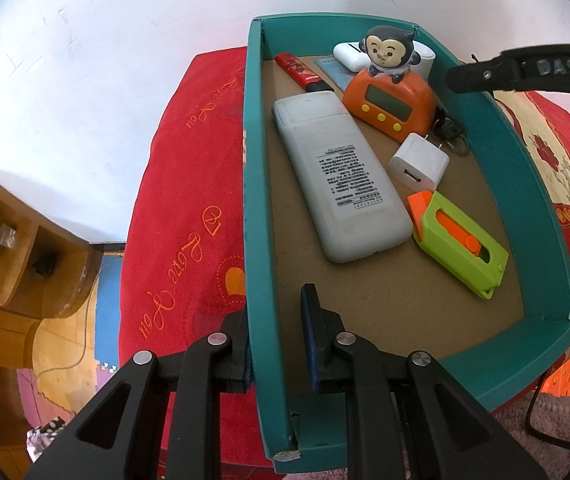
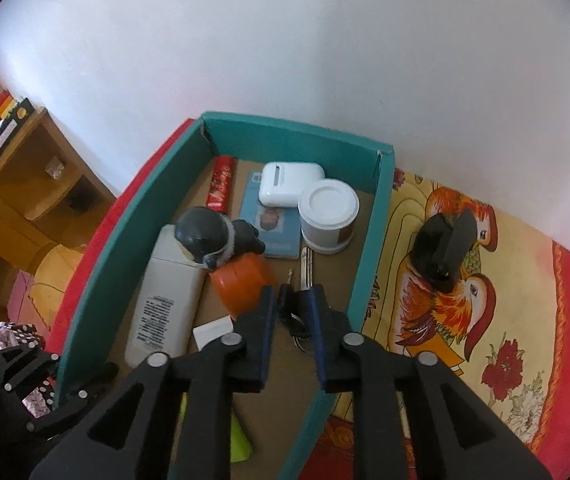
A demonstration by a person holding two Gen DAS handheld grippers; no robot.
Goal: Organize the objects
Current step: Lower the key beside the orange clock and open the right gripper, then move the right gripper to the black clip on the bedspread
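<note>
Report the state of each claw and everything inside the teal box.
Left claw: shut on the teal box wall.
Right claw: open, keys between its pads.
Keys: lying on the box floor.
Remote: face down.
Jar: lid on.
Earbud case: closed.
Clock: upright, screen blank.

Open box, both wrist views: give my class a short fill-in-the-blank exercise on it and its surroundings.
The monkey figure sits on top of the ____ clock. The left tongs clamp a wall of the ____ box. The black object lies ____ the box, on the bedspread.
Missing words: orange; teal; outside.
</note>
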